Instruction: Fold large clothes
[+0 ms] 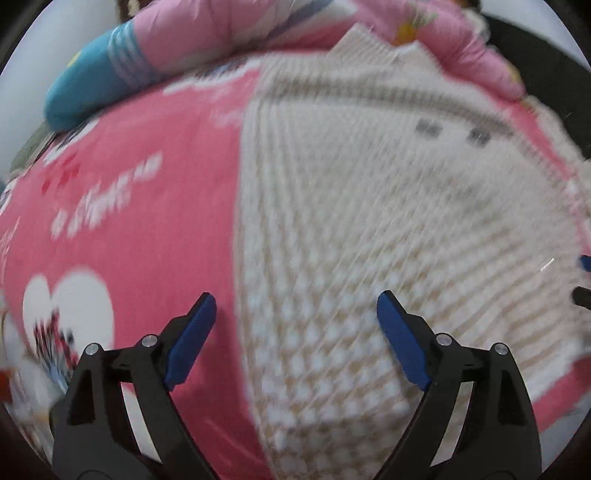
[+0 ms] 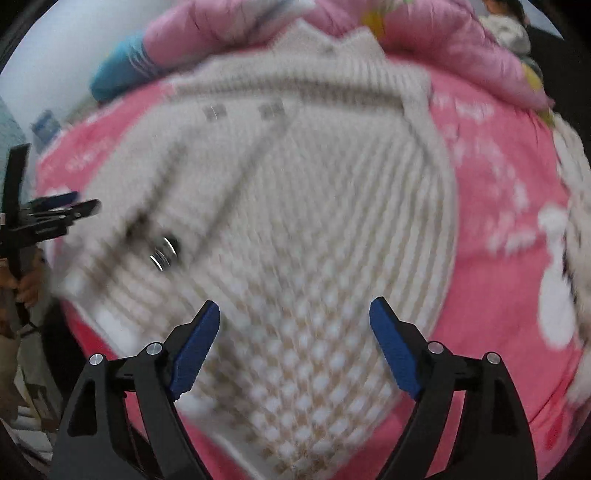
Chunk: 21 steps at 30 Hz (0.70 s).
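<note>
Both the left gripper (image 1: 295, 321) and right gripper (image 2: 294, 325) gape empty over the chunky knit cardigan (image 2: 295, 229) — soft, heavy, floppy — best pinched at its edges.

Bright, even light without glare; both fisheye views smear with motion blur and bend at the dark rims.

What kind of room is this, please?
Most likely a bedroom. The cream knitted sweater lies spread on a pink printed bedsheet, and a bunched pink quilt lies behind it, as on a bed.
</note>
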Each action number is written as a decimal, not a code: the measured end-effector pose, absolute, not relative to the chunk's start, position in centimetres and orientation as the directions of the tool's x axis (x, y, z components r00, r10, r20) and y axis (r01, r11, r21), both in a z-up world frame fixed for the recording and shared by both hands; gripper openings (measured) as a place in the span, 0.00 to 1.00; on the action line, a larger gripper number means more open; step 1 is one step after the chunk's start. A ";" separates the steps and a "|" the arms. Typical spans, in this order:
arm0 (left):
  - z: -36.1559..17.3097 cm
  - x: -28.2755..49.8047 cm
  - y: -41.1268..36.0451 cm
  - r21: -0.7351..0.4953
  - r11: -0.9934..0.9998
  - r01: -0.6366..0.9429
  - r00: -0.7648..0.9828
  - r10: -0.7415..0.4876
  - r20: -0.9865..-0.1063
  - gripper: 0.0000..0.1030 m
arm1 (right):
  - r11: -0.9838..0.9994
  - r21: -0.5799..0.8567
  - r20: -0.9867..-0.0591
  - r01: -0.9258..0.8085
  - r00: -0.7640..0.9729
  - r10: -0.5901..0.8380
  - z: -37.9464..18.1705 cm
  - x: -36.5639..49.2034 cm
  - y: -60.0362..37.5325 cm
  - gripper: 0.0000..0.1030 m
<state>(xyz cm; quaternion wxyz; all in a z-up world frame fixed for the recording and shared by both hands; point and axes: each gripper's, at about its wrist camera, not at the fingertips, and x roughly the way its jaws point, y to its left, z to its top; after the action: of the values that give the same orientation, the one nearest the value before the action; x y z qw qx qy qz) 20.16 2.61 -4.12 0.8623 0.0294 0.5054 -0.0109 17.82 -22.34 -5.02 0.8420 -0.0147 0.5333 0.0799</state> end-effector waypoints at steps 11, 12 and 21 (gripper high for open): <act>-4.5 19.2 4.6 -0.036 0.999 0.006 0.510 -0.034 -0.860 0.93 | 0.992 0.069 -0.873 -0.107 0.475 0.112 -6.4 16.1 -22.7 0.94; -4.6 19.1 4.7 -0.039 0.999 0.011 0.508 -0.039 -0.861 0.93 | 0.992 0.072 -0.868 -0.106 0.484 0.115 -6.5 16.1 -22.8 0.94; -2.5 15.4 6.2 -0.133 0.988 0.074 0.589 -0.151 -0.794 0.92 | 0.983 0.163 -0.827 -0.089 0.531 0.185 -3.6 14.0 -24.5 0.94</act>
<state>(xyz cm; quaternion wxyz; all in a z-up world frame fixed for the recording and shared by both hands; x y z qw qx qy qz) 15.41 6.16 -2.53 0.8904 -0.0429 0.4488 -0.0630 14.01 -24.50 -3.63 0.8735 0.0502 0.4778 0.0787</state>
